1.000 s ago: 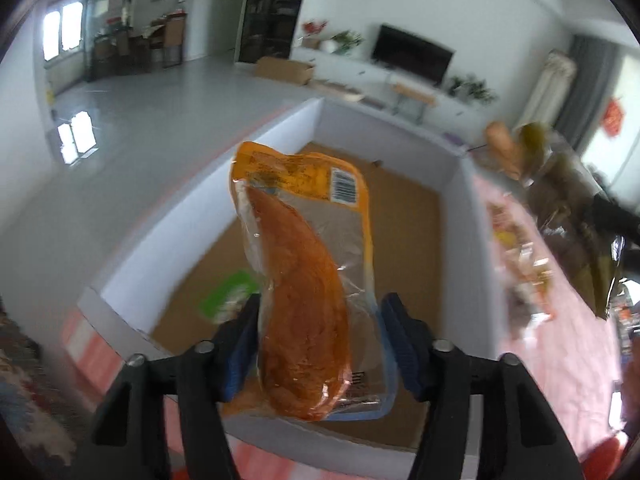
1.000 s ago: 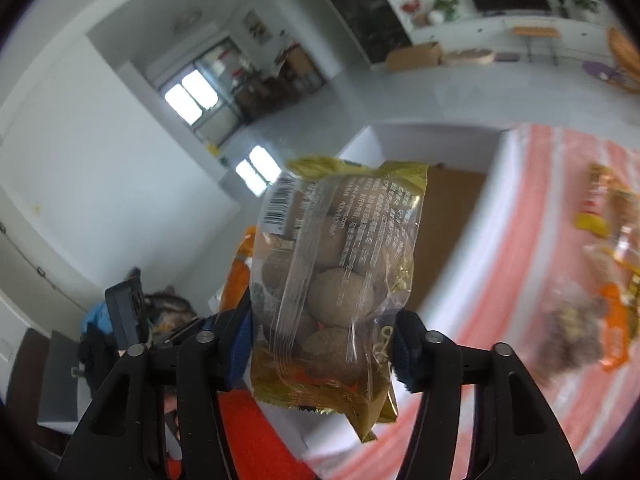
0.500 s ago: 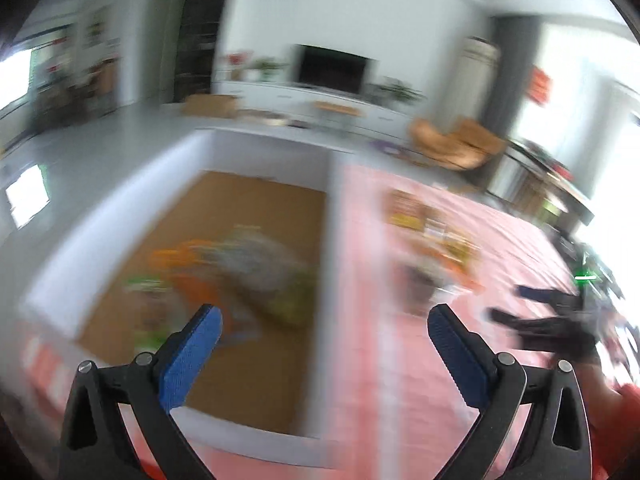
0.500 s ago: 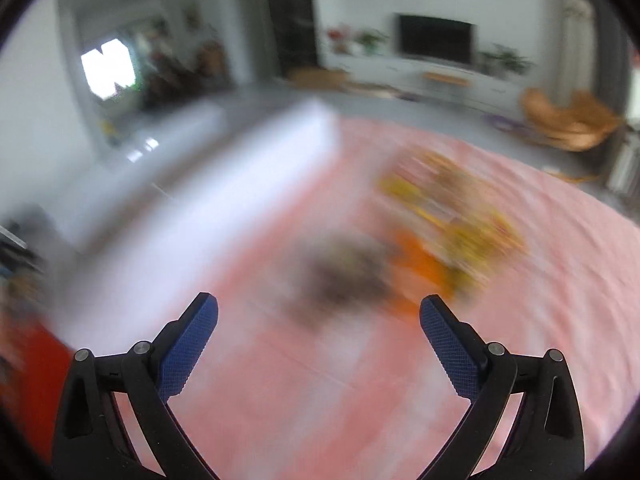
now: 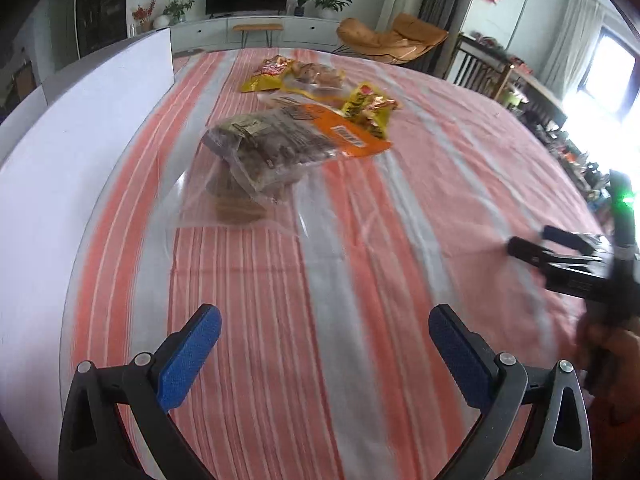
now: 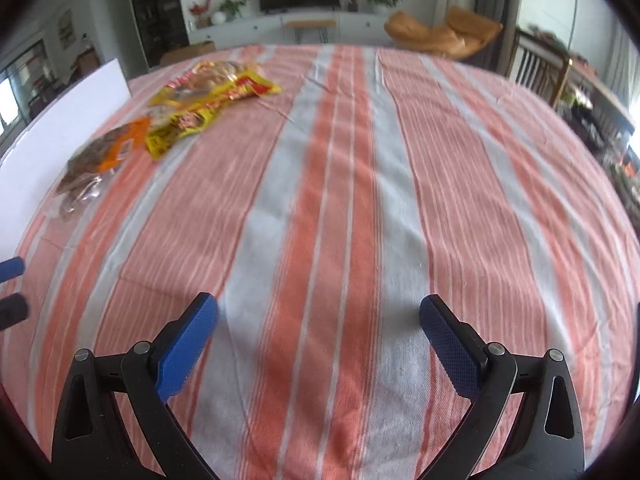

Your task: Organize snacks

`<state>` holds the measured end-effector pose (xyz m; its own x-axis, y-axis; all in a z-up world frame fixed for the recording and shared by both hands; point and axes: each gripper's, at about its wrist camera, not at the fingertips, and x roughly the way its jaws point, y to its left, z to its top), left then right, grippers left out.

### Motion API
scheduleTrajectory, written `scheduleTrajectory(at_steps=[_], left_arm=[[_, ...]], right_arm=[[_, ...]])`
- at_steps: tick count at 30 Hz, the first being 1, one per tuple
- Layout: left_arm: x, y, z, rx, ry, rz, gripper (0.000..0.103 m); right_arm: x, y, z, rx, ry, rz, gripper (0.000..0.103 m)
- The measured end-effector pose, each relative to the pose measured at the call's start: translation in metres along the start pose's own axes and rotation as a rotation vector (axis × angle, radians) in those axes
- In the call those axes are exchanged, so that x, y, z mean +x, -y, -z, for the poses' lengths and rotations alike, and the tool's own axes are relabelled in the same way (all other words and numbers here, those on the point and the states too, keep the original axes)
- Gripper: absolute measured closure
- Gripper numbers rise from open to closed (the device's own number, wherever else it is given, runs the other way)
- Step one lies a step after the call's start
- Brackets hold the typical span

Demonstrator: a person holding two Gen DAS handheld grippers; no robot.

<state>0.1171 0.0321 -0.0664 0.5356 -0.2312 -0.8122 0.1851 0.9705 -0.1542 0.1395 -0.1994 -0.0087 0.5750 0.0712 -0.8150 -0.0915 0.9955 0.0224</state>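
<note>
Both my grippers empty, jaws spread wide, above the striped tablecloth (image 6: 340, 208).

My left gripper (image 5: 324, 356) is level and low over the cloth, blue pads (image 5: 188, 360) far apart, nothing between them. Snacks lie ahead of the fingers, slightly left: a clear bag of dark brown pieces (image 5: 266, 152) nearest, an orange packet (image 5: 348, 136) touching behind it, yellow packets (image 5: 366, 110) further ahead. White box wall (image 5: 80, 128) runs along my left. My right gripper (image 6: 318, 350) also points forward over bare cloth, pads (image 6: 450, 350) wide apart and empty; the snack pile (image 6: 188, 112) sits far ahead-left of it. My right hand (image 5: 612, 344) grips its handle, seen at the right edge of the left view.
</note>
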Motion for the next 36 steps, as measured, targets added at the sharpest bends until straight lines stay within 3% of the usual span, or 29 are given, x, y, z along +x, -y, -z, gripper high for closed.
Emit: scheduleTrajectory(at_steps=[10,36], left_arm=[[0.016,0.008,0.02,0.077,0.01,-0.118,0.0],[0.011,0.008,0.022,0.079,0.02,-0.116,0.0]], right_arm=[[0.013,-0.007,-0.007,-0.01,0.001,0.031,0.001],[0.012,-0.007,-0.007,-0.009,0.0,0.036,0.0]])
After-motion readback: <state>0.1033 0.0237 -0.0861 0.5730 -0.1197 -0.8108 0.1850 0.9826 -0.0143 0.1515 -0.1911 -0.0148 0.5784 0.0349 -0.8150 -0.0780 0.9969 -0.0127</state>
